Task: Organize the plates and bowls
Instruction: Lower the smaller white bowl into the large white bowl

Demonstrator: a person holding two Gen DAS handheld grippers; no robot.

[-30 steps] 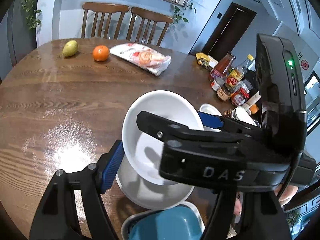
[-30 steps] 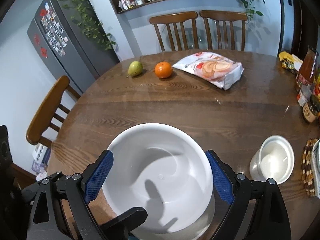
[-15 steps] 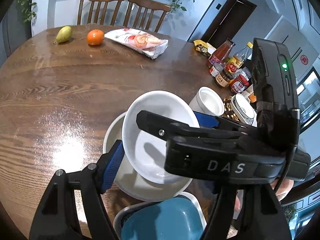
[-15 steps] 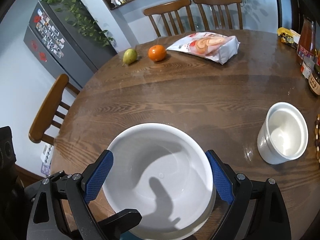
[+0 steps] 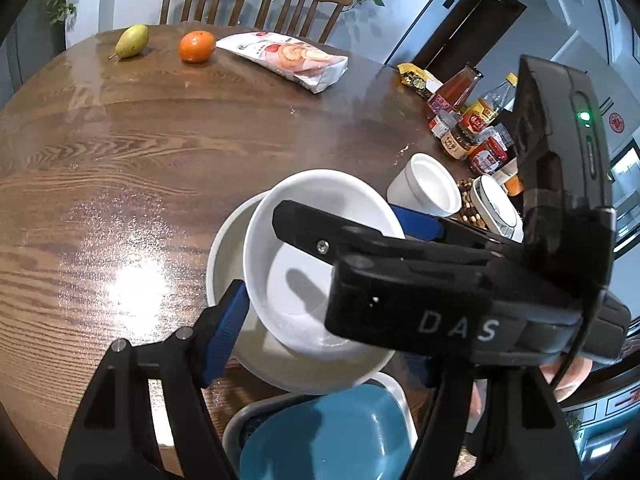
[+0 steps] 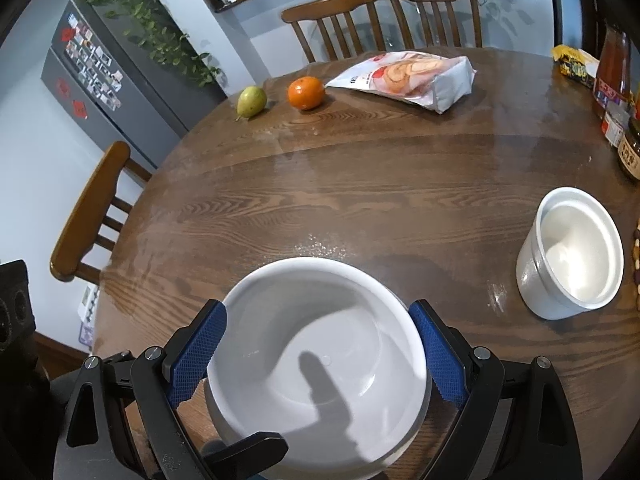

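Observation:
My right gripper is shut on a white bowl, one blue pad on each side of its rim. In the left wrist view that bowl sits in or just over a wider white dish on the wooden table; contact is hidden. My left gripper hangs open over the dish's near side. Its left pad is by the dish's rim, and its right finger is hidden behind the right gripper. A blue bowl nested in a pale one lies at the near table edge.
A white cup stands right of the bowl. Sauce bottles and jars, nuts and another white dish crowd the right edge. A pear, an orange and a snack bag lie far across, with chairs behind.
Both grippers have sunk toward the table and tipped further down. More of the wide dish shows under the held bowl, and the white cup has come into the left view. Neither gripper's opening has changed.

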